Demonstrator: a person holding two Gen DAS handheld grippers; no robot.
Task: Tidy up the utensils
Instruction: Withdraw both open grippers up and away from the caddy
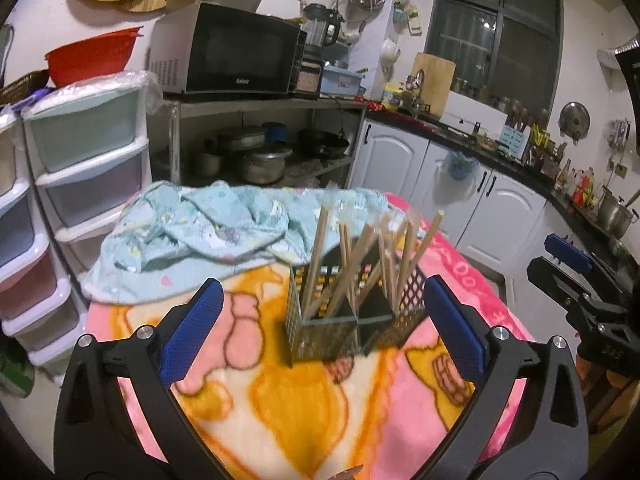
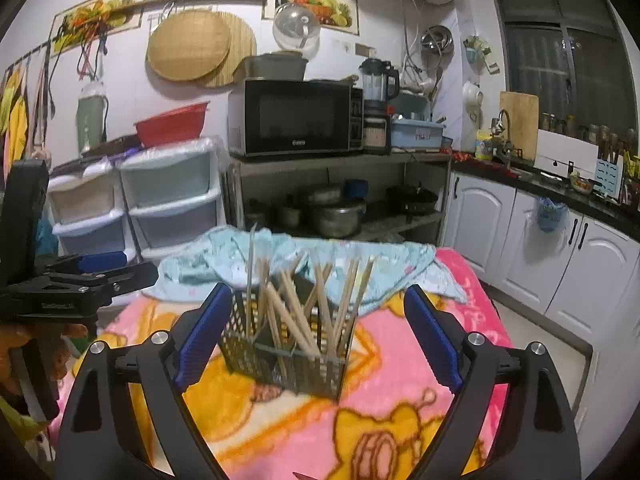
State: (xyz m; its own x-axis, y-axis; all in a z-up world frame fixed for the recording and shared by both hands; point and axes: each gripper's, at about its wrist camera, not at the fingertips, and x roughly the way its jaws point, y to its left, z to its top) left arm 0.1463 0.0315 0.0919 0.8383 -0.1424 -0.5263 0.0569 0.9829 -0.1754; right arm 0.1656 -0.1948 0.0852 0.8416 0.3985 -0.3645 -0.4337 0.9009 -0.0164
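The chopsticks [image 2: 296, 316] all seem to stand in the mesh holder [image 2: 280, 360] on the blanket-covered tabletop [image 2: 400, 380]; I spot none loose, though blur hides detail. Left tool [image 1: 320, 328] and right tool [image 2: 316, 344] are both spread, holding nothing. Sorting looks nearly finished.

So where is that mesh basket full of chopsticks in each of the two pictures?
Left wrist view: the mesh basket stands just right of centre on the pink blanket, between the blue pads.
Right wrist view: the basket sits near centre, slightly left.
Shared landmark: the black microwave behind.
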